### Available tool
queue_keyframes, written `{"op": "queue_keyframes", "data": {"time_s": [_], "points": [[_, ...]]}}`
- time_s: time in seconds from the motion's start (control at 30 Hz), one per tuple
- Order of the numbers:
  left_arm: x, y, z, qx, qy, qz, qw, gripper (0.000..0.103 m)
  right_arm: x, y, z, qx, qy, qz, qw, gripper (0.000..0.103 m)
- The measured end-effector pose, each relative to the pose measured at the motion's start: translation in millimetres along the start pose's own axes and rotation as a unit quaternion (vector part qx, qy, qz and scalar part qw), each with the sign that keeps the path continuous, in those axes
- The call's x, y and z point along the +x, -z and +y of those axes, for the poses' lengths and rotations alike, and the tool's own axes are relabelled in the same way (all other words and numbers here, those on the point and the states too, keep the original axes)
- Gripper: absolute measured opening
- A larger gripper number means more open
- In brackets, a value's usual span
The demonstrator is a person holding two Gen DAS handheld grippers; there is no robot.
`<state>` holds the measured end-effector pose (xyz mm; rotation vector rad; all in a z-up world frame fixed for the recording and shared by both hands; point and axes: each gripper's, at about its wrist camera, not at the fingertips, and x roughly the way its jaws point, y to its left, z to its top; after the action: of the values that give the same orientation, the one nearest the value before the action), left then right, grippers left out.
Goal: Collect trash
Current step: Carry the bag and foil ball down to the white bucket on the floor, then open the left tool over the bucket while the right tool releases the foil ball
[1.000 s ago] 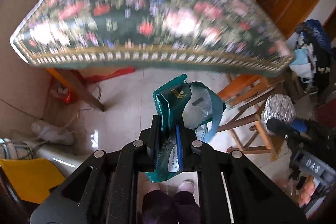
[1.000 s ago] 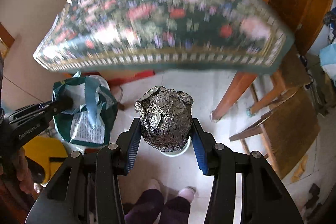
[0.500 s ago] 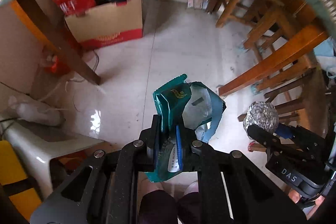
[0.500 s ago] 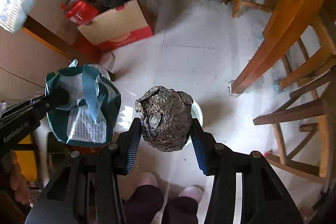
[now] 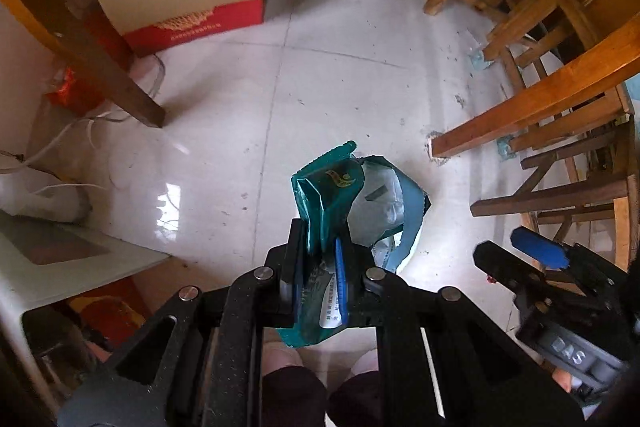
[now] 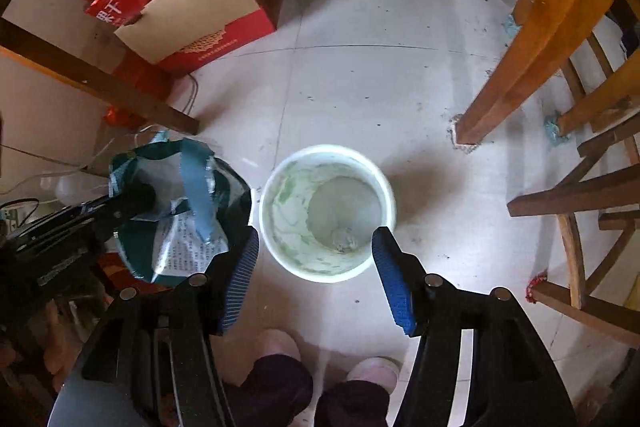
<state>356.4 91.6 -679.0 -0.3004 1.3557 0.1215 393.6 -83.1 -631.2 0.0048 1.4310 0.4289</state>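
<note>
My left gripper (image 5: 318,263) is shut on a torn teal snack bag (image 5: 344,195), held above the floor. The bag also shows in the right wrist view (image 6: 180,211), left of a white bucket (image 6: 326,213) on the floor. My right gripper (image 6: 316,251) is open and empty, directly above the bucket. A small grey crumpled lump, likely the foil ball (image 6: 344,241), lies at the bucket's bottom. The right gripper also shows at the right edge of the left wrist view (image 5: 536,267).
A red and tan cardboard box (image 6: 200,19) with a red bag stands at the back left. Wooden table legs (image 6: 516,67) and chairs (image 6: 580,195) stand on the right. A dark wooden leg (image 5: 92,51) slants on the left. A white stool (image 5: 60,259) is near left. My feet (image 6: 320,359) are below.
The right gripper opened and let go of the foil ball, which dropped into the white bucket. Both views have tilted down from the table to the floor. The left gripper still holds the bag.
</note>
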Motion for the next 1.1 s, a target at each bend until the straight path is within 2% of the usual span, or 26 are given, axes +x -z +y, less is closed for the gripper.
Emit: {"op": "queue_keyframes", "data": {"time_s": [0.2, 0.23, 0.27, 0.33, 0.5, 0.73, 1.1], "points": [[34, -5, -15, 0.003, 0.041, 0.016, 0.9990, 0.013, 7, -3, -17, 0.007, 0.019, 0.000, 1.000, 0.055], [39, -6, -19, 0.007, 0.039, 0.021, 0.9990, 0.018, 6, -3, -19, 0.011, 0.019, -0.002, 1.000, 0.055], [45, -8, -23, 0.011, 0.034, 0.029, 0.9990, 0.028, 4, -2, -22, 0.015, 0.021, -0.005, 1.000, 0.055], [52, -9, -26, 0.014, 0.030, 0.042, 0.9986, 0.036, 2, -3, -24, 0.022, 0.024, -0.008, 0.999, 0.055], [44, -9, -27, 0.020, 0.024, 0.045, 0.9985, 0.036, -7, -3, -23, 0.031, 0.025, -0.014, 0.999, 0.055], [-12, -10, -27, 0.023, 0.021, 0.027, 0.9991, 0.036, -46, -7, -8, 0.020, 0.021, -0.027, 0.999, 0.055], [-167, -20, -41, 0.052, 0.015, -0.019, 0.9984, 0.036, -162, -23, 28, 0.007, 0.023, -0.066, 0.998, 0.055]]}}
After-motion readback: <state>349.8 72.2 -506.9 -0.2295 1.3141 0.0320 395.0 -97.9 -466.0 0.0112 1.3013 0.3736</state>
